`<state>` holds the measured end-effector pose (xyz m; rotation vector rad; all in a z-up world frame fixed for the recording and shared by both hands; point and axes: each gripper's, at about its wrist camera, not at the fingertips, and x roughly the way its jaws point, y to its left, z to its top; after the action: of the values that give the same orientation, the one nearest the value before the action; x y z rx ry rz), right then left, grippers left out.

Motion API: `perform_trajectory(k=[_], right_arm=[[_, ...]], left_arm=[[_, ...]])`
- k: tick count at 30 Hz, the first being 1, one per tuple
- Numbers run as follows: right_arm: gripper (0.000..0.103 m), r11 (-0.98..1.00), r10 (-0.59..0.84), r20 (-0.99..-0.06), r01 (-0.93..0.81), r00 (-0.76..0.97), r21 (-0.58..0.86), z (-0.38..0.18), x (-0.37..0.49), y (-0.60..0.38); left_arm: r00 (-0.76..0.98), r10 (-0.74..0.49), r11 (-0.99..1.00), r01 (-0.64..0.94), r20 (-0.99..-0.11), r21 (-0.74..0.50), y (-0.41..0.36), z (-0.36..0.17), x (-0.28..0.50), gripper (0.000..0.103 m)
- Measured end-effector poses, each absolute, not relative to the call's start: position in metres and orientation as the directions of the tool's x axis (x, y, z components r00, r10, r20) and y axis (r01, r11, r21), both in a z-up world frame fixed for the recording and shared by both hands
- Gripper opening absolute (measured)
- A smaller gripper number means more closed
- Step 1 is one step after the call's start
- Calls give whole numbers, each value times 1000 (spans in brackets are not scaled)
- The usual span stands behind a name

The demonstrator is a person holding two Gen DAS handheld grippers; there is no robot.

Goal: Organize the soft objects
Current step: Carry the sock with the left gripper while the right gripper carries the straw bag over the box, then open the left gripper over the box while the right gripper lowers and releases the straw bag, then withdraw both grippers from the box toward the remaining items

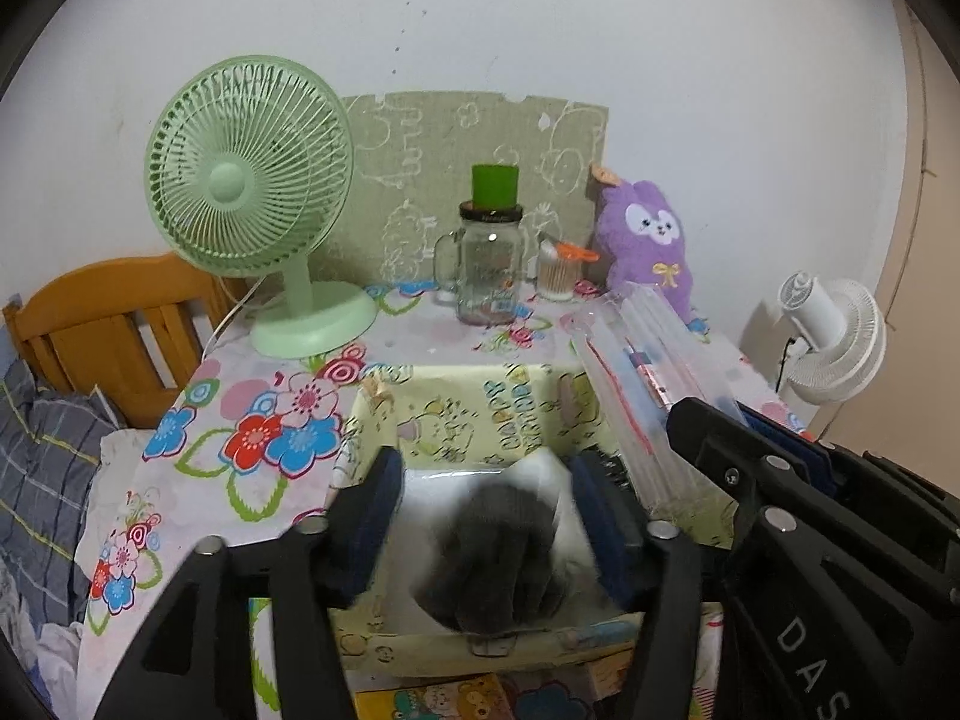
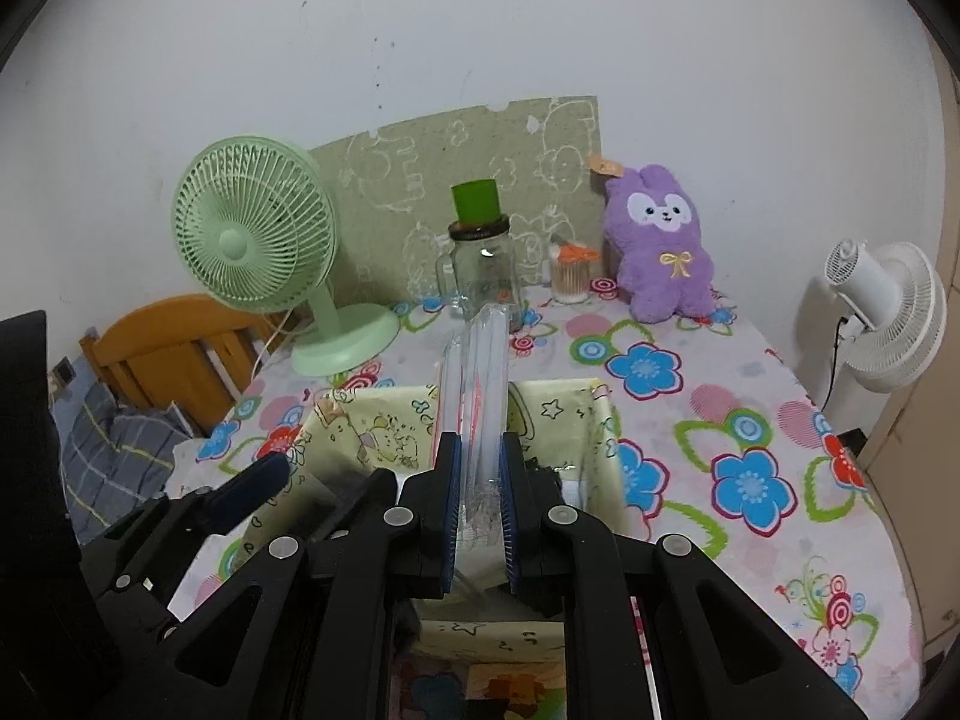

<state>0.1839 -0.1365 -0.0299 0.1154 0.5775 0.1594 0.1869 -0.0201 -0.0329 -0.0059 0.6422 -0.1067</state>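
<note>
A pale yellow fabric box (image 1: 480, 402) with cartoon print stands on the flowered table; it also shows in the right wrist view (image 2: 360, 420). My left gripper (image 1: 486, 510) is open over the box, its fingers either side of a grey soft item in a clear bag (image 1: 504, 558) lying inside. My right gripper (image 2: 480, 504) is shut on a clear plastic bag pack with a red zip line (image 2: 477, 384), held above the box; the pack also shows in the left wrist view (image 1: 636, 372). A purple plush bunny (image 2: 660, 246) sits at the back right.
A green desk fan (image 1: 252, 192) stands at the back left. A glass mug jar with a green cup on top (image 1: 489, 264) and a cotton swab tub (image 1: 555, 276) stand at the back. A wooden chair (image 1: 114, 324) is left, a white fan (image 2: 882, 312) right.
</note>
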Motion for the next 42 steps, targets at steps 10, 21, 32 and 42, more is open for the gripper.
perform_trajectory(k=[10,21,32,42], right_arm=[[15,961,274,-569,-193,775,199,-49,196,-119],[63,956,289,-564,-210,774,203,-53,199,-109],[84,970,239,-567,-170,788,173,-45,190,-118],[98,982,182,-535,-125,825,142,-26,168,-130]], left_arm=[[762,-41,998,62,-646,10,-5,-45,186,76],[754,-44,999,46,-655,-14,5,-51,185,85],[767,-77,997,77,-638,-28,-2,-43,175,95],[797,-99,994,100,-596,-31,-11,-25,157,100]])
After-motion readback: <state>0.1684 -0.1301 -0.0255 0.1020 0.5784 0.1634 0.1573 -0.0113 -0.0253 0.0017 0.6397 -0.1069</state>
